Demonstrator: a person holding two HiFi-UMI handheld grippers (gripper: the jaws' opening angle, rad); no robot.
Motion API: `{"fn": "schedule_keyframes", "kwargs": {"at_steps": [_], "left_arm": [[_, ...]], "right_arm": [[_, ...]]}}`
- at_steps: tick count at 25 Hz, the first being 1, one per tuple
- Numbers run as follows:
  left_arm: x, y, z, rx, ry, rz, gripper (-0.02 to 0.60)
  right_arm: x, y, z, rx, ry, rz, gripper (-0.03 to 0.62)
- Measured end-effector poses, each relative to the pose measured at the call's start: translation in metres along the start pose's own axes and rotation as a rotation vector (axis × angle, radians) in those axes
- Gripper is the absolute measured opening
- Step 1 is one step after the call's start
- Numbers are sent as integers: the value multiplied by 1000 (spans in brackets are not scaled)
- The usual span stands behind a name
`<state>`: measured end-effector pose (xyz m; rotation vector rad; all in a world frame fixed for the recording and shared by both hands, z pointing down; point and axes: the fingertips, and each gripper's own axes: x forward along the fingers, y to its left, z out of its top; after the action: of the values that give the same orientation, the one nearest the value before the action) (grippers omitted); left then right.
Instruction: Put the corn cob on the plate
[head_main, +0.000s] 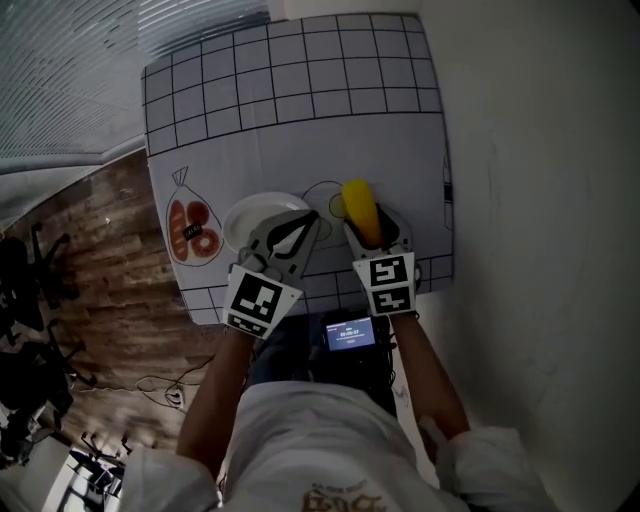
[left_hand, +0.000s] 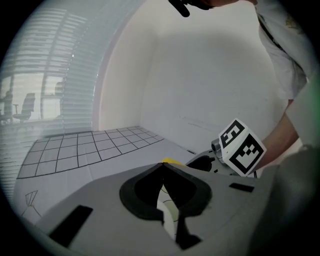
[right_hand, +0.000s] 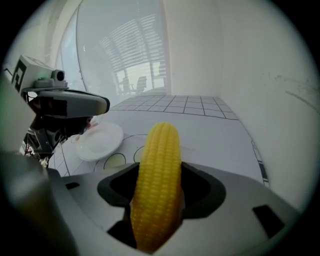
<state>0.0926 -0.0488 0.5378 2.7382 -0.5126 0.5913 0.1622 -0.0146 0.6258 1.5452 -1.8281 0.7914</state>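
Soft daylight enters through the blinds (left_hand: 55, 70), and both gripper views bend and darken at the edges.

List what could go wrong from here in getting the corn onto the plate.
1. The right gripper grips the corn cob lengthwise, with much of it sticking out past the jaws. Round and long, it may pivot or slip during the carry.
2. The left gripper, shut, hangs over the right side of the plate, directly on the cob's likely path. The two grippers could collide.

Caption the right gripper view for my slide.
Corn cob gripped between the right gripper's fingers, white plate to its left.
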Motion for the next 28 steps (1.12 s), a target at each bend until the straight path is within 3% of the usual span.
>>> {"fn": "schedule_keyframes", "kwargs": {"at_steps": [11,18,28], "left_arm": [[-10,1,-7,-5,5,-3,9],[-11,-14,7,16,-10,-37,9],[-31,-12,26,31,-36,-8,9]], "right_arm": [[-8,3,7,87,-49,34,258],[-25,3,17,134,-79,35,258],[-49,-19,43,164,-132,1,258]]}}
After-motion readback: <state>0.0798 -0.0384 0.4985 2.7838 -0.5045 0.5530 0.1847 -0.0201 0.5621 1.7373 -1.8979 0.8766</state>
